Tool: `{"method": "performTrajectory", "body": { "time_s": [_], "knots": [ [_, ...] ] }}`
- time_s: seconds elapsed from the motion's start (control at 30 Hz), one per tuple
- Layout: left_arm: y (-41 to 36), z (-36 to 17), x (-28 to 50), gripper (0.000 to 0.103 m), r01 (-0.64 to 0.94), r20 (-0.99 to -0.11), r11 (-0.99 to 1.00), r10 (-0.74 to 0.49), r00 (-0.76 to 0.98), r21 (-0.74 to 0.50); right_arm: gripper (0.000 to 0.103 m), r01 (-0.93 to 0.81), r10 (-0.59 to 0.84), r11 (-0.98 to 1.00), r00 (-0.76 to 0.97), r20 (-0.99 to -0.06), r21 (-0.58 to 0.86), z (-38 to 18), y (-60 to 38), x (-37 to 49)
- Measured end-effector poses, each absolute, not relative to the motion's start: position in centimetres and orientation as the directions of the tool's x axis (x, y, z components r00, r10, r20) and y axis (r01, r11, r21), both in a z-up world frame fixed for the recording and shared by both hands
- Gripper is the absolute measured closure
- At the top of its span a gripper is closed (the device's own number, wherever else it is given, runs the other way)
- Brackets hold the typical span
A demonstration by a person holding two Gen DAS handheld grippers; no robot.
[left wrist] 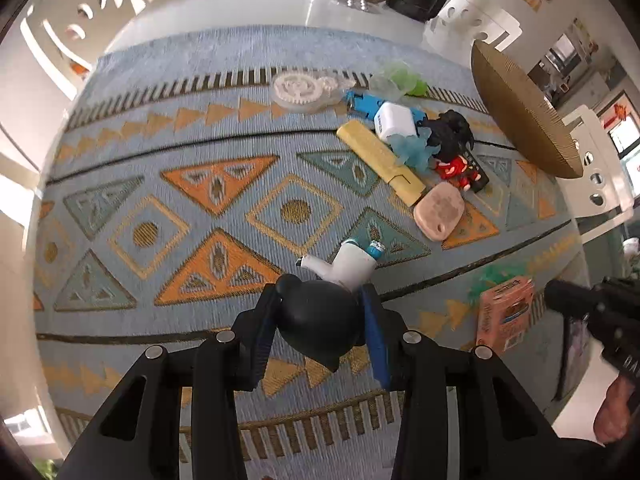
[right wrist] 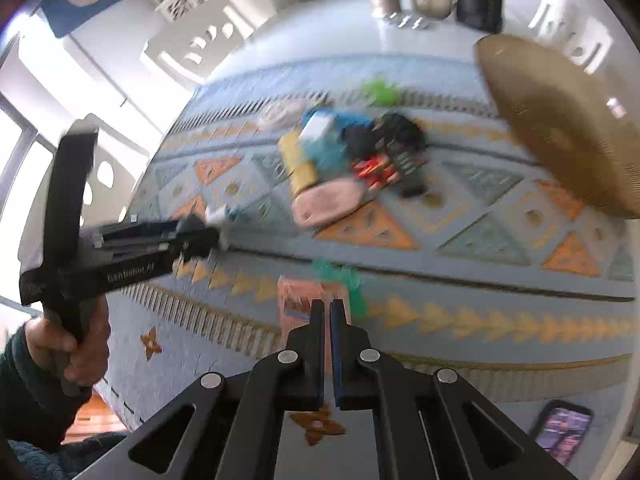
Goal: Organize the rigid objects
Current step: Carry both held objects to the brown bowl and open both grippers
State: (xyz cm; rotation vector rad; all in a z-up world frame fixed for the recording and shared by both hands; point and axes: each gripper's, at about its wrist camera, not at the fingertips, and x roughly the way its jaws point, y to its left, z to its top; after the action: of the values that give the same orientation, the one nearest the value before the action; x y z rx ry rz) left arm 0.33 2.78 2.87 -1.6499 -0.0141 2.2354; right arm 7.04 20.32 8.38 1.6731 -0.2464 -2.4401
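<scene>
White lettering runs along the side of the black handheld left gripper (right wrist: pixel 200 236), too blurred to read; no other text is legible.

The right wrist view is smeared by motion: the toy pile (right wrist: pixel 348 156) at about 12 o'clock of centre is colour patches only, its pieces not separable. The pink box (right wrist: pixel 298 304) is hidden in its lower part behind the closed right gripper (right wrist: pixel 329 308). The phone (right wrist: pixel 564 432) at 4 o'clock is too blurred to read its screen. The disc (right wrist: pixel 560 128) at 2 o'clock is blurred.

In the left wrist view, the figurine (left wrist: pixel 328 300) has its sides covered by the pads (left wrist: pixel 376 332). The right gripper (left wrist: pixel 560 296) is cut off at 3 o'clock. The disc (left wrist: pixel 524 108) hides the cloth (left wrist: pixel 200 200) behind it.
</scene>
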Motion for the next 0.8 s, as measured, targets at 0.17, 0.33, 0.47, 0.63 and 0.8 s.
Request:
{"method": "performTrajectory", "body": {
  "time_s": [0.17,0.33,0.47,0.63,0.8],
  "knots": [
    [2.3,2.5,0.2,0.065,-0.278,-0.918,-0.927,0.321,-0.233,-0.253,0.062,0.058,-0.281,-0.960,-0.223,-0.934,0.275,6.5,20.0,6.9],
    [2.2,2.5,0.3,0.065,-0.276,-0.917,-0.926,0.325,-0.230,-0.258,0.040,0.033,-0.254,-0.967,-0.225,-0.941,0.253,5.1,17.7,7.4],
    [2.2,2.4,0.2,0.064,-0.283,-0.918,-0.923,0.328,-0.224,-0.261,0.063,0.057,-0.093,-0.995,-0.240,-0.966,0.081,4.9,16.4,6.6],
    [2.2,2.4,0.2,0.064,-0.286,-0.917,-0.920,0.335,-0.219,-0.268,0.064,0.010,-0.232,-0.970,-0.333,-0.914,0.242,8.6,20.2,8.1],
    [3.0,2.4,0.3,0.062,-0.326,-0.929,-0.919,0.302,-0.215,-0.223,0.064,-0.130,-0.111,-0.978,-0.323,-0.940,0.161,8.7,24.9,6.2]
  ]
}}
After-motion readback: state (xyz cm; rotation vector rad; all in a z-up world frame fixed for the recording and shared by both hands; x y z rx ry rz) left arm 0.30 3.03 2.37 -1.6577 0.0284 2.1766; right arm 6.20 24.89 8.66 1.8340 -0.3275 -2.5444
